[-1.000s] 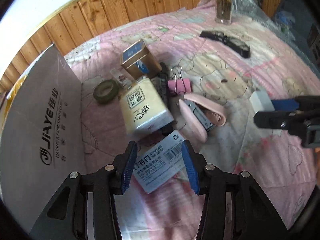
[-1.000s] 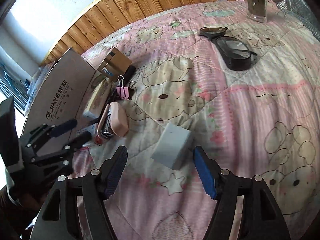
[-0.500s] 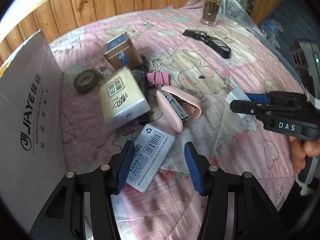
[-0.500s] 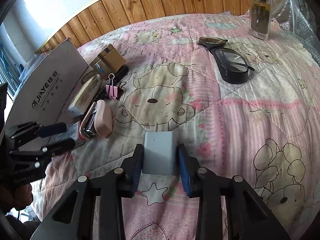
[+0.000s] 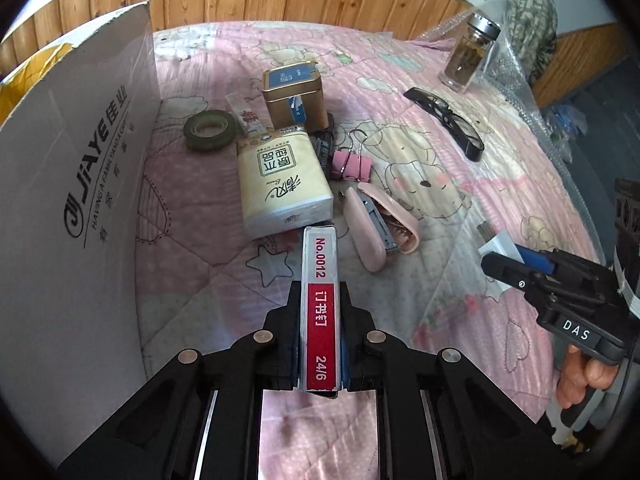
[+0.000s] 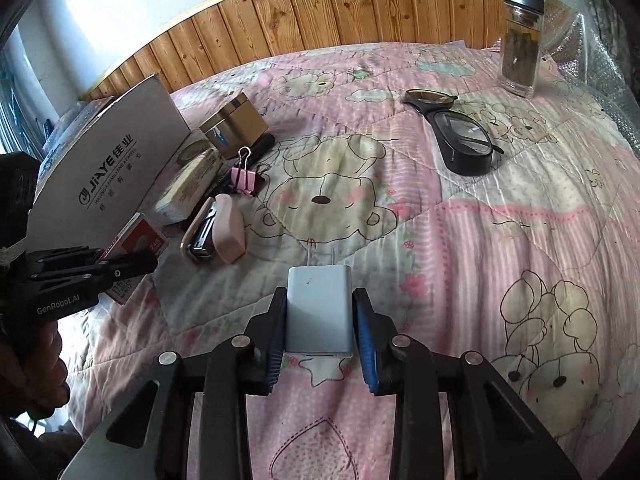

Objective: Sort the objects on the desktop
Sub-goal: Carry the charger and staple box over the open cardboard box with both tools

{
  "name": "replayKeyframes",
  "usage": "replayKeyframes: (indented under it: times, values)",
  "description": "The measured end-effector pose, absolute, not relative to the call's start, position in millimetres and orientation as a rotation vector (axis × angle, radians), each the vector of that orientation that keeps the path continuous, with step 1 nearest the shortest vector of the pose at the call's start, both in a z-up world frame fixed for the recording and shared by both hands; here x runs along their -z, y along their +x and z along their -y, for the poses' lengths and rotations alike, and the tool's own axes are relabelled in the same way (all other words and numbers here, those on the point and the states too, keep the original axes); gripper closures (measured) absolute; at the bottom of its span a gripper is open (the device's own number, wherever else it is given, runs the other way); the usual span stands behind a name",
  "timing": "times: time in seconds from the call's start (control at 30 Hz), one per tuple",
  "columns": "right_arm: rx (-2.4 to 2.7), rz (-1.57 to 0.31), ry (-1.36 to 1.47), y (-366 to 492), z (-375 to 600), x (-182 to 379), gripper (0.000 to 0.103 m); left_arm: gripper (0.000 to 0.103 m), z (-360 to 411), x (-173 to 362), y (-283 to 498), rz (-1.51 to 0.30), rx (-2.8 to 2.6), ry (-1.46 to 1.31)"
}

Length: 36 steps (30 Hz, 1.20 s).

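Observation:
My left gripper (image 5: 320, 320) is shut on a red-and-white staple box (image 5: 320, 280) and holds it on edge above the pink quilt; it also shows in the right wrist view (image 6: 134, 246). My right gripper (image 6: 320, 320) is shut on a white plug charger (image 6: 319, 304), prongs pointing forward, seen in the left wrist view (image 5: 502, 246) too. A tissue pack (image 5: 282, 184), pink stapler (image 5: 378, 228), pink binder clip (image 5: 352, 162), gold tin (image 5: 294, 94) and green tape roll (image 5: 209, 130) lie clustered on the quilt.
A white cardboard box wall (image 5: 68, 200) stands at the left. Black glasses (image 6: 460, 136) and a glass jar (image 6: 520, 56) lie toward the far right. Bubble wrap (image 6: 600, 60) covers the right edge. A wooden wall panel (image 6: 320, 12) runs behind.
My left gripper has closed on the staple box and lifted it on edge. My right gripper has closed on the charger and raised it off the quilt.

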State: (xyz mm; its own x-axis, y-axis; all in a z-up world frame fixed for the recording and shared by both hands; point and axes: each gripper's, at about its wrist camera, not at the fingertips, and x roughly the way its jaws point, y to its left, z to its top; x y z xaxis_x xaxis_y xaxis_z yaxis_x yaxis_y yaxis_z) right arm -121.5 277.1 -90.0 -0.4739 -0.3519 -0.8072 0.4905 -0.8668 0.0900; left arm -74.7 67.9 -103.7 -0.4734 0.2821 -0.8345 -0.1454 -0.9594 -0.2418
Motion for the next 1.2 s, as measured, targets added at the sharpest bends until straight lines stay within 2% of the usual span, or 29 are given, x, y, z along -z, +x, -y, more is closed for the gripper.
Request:
replayKeyframes:
  times: [0.47, 0.77, 1.2]
  values:
    - [2.287, -0.264, 1.112, -69, -239, 53, 0.07, 0.089, -58, 51, -27, 0.293, -2.589, -1.418]
    - [2.223, -0.34, 1.004, -38, -199, 27, 0.07, 0.089, -36, 8, 1, 0.357, -2.694, -1.29]
    - [2.116, -0.399, 0.893, -15, -144, -7, 0.07, 0.089, 18, -10, 19, 0.538, -2.799, -1.277]
